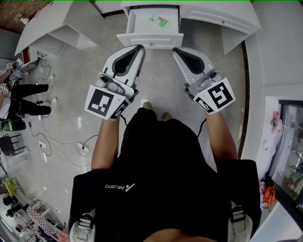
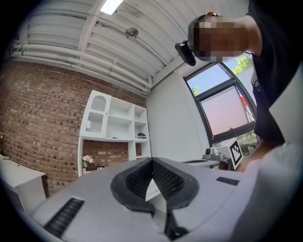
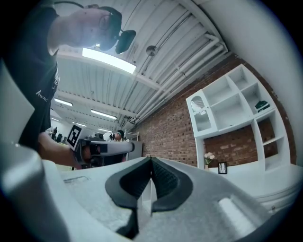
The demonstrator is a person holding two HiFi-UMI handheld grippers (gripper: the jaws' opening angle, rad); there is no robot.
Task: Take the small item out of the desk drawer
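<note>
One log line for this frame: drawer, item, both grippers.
drawer open | small item inside, not grasped | left gripper shut, empty, near drawer front | right gripper shut, empty, near drawer front

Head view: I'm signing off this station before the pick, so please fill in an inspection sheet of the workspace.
Surface: white desk with its drawer pulled open; pale glossy floor below.
Job's things: small item with green print lies in the drawer, untouched.
Clutter: nothing seen in the drawer besides the item.
Grippers: left gripper and right gripper held short of the drawer front, fingers together, both empty.
Cables: loose cables trail over the floor at left.
Surroundings: white shelves, brick wall, bystander's legs at left, glass cabinet at right.
</note>
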